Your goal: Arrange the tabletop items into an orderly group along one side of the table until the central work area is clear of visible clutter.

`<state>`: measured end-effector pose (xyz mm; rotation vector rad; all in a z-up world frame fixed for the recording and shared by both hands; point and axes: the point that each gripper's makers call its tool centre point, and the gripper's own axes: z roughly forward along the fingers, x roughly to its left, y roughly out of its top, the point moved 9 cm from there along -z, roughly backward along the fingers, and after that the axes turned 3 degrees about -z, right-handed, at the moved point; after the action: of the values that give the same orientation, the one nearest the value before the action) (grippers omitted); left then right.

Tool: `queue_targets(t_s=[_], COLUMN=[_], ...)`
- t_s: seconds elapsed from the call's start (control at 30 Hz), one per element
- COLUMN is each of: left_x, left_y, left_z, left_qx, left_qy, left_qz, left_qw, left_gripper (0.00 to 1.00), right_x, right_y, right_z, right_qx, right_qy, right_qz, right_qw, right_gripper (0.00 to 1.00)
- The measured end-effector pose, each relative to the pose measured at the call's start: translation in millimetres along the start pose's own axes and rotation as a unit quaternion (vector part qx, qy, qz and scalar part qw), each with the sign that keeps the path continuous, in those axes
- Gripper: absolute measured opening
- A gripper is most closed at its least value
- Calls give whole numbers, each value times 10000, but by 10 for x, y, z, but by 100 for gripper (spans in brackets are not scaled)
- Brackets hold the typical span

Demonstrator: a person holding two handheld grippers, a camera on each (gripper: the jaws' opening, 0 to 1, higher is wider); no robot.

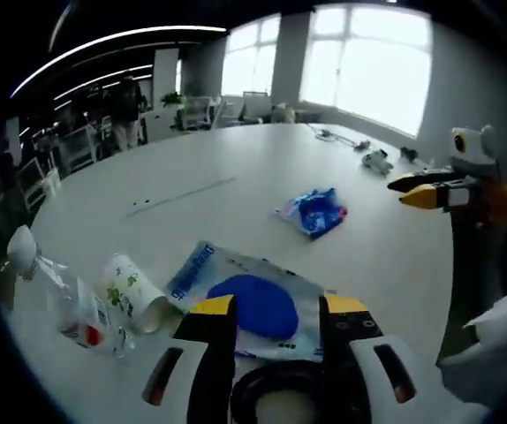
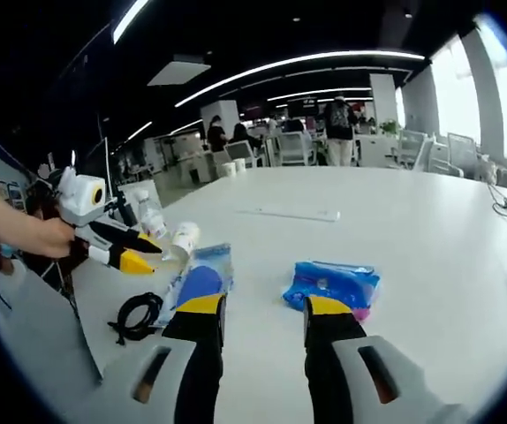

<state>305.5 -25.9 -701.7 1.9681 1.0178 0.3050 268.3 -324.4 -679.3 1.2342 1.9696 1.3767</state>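
Observation:
A clear bag with a blue disc inside (image 1: 255,303) lies on the white table (image 1: 236,168) just beyond my left gripper (image 1: 278,306), which is open above its near edge. A black cable coil (image 1: 280,382) sits under the jaws. To the left, a paper cup (image 1: 134,293) and a plastic bottle (image 1: 66,305) lie on their sides. Farther out rests a blue snack packet (image 1: 314,210). My right gripper (image 2: 264,306) is open and holds nothing; the blue packet (image 2: 333,284) is just ahead of it, the bag (image 2: 199,281) to its left. The left gripper (image 2: 139,249) hovers over the cup (image 2: 183,238).
The cable coil (image 2: 137,316) lies near the table's edge. Small white items (image 1: 377,161) and a thin cable (image 1: 329,134) sit at the far side by the windows. A flat strip (image 2: 293,213) lies mid-table. Chairs, desks and people stand beyond the table.

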Motion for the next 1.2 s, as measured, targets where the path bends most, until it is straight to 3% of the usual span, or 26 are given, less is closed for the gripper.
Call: queue_targets(t_s=[0.43, 0.8, 1.2], left_x=[149, 210, 237], left_y=[-407, -516, -808], left_z=[-366, -470, -476], left_qx=[184, 161, 386], left_qy=[131, 222, 316], left_qz=[-132, -269, -529], left_qw=[9997, 9993, 9973], left_gripper=[33, 32, 32], right_x=[412, 677, 1259], right_y=[-66, -48, -358], right_z=[55, 205, 458], right_qx=[71, 139, 554], right_qy=[110, 329, 1033], right_qz=[75, -36, 7], right_qw=[9999, 9994, 9931], right_gripper=[33, 33, 31])
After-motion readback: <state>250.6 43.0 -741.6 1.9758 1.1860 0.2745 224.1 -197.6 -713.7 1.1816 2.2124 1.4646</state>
